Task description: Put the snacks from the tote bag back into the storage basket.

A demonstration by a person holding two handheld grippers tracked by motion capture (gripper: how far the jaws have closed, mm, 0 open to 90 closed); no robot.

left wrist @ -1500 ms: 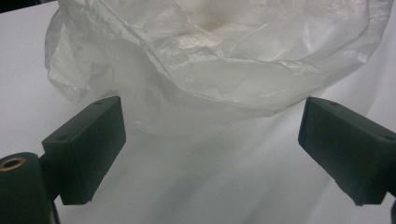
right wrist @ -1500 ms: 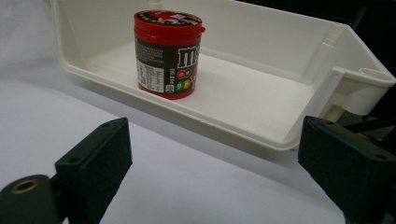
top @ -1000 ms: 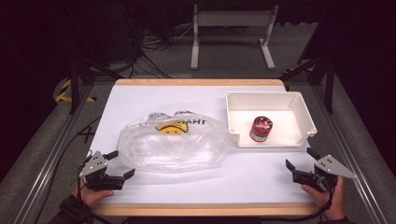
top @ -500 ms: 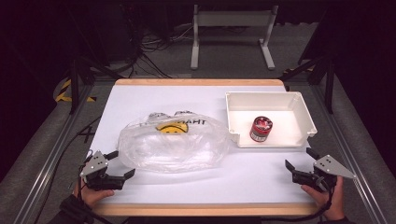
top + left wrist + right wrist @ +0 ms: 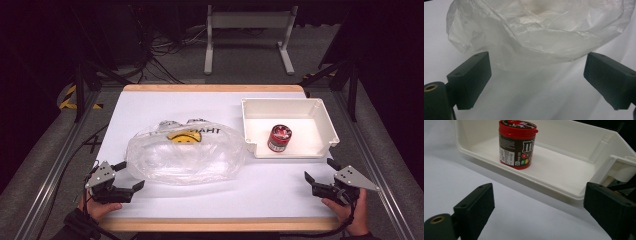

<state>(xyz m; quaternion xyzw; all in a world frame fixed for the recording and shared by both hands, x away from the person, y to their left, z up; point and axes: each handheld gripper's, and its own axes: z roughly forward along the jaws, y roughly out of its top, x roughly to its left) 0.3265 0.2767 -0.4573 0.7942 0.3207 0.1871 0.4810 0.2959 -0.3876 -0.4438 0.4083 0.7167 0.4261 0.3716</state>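
A crumpled clear plastic bag with a yellow smiley face lies on the white table, left of centre; its near edge fills the top of the left gripper view as plastic bag. My left gripper rests open at the table's front left, just short of the bag. A red candy tub stands upright in a white tray; the same tub and tray show in the right gripper view. My right gripper is open at the front right, below the tray.
The white table has a wooden front edge. Metal rails run along both sides. Cables and a stand's legs lie on the floor beyond the far edge.
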